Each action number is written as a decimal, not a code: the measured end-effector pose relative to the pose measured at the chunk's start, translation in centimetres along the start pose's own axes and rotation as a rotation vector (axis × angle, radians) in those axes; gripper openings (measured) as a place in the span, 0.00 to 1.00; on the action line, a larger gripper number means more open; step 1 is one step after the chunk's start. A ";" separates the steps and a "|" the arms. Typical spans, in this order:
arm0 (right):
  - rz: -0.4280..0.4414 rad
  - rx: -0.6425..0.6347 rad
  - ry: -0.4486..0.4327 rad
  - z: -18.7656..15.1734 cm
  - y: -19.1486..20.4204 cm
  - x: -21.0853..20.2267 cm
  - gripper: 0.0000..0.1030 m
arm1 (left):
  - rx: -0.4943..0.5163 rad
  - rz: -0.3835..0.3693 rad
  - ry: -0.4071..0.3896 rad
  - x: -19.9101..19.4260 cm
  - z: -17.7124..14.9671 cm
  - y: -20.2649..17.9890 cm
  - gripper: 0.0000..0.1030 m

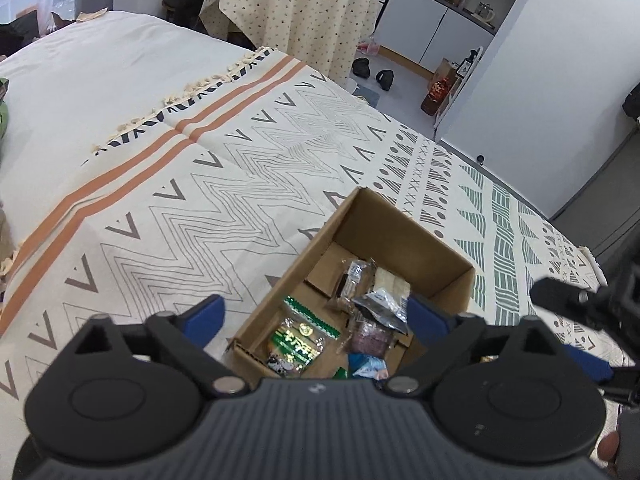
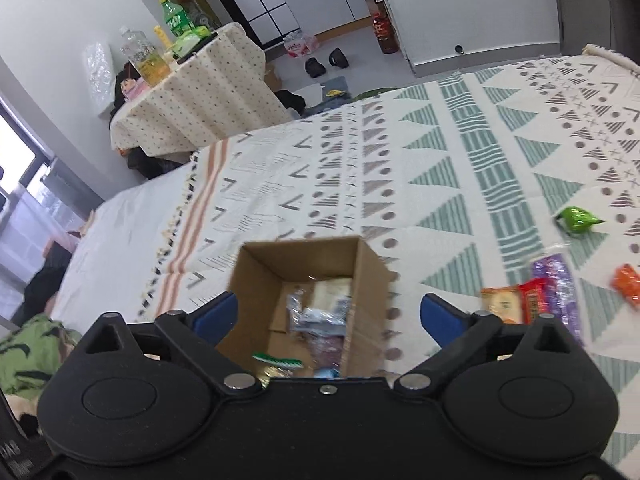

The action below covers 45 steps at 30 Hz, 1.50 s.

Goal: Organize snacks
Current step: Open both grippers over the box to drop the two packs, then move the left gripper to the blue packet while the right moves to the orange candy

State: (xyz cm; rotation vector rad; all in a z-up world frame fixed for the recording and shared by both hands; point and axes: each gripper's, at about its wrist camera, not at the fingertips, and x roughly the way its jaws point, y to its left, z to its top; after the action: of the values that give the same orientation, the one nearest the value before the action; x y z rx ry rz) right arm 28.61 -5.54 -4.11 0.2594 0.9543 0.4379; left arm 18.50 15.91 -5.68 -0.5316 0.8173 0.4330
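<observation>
- The left tool stands spread wide above the near end of the cardboard box; its blue pads hold nothing and touch nothing.
- The right tool is likewise spread to its widest over the same box, with nothing between its blue fingers.
- The box sits open-topped on a bed covered by a patterned blanket, with snack packets piled inside.
- Among them is a green and gold packet with printing too small and glossy to read; beside it lie a silver foil packet, a pale wafer-like piece, a dark red packet and a blue one partly hidden by the left tool's body.
- In the right wrist view the box contents are blurred.
- To the right of the box, loose on the blanket, lie a green wrapped sweet, a purple packet, a red packet, a tan packet and an orange one cut off by the frame edge; none of their labels can be read.
- Far across the room, a cloth-covered tabletop carries bottles; a green bottle's label is illegible.
</observation>
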 end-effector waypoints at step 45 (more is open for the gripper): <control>-0.138 -0.061 -0.042 -0.6 -16.7 -10.5 1.00 | 0.230 -0.113 0.047 -2.9 -6.7 -11.5 1.00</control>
State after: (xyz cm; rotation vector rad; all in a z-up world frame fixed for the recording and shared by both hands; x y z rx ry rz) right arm 26.93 -25.23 -3.48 0.1455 0.9099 0.3328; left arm 19.29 2.42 -4.13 -0.3727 0.8653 0.2191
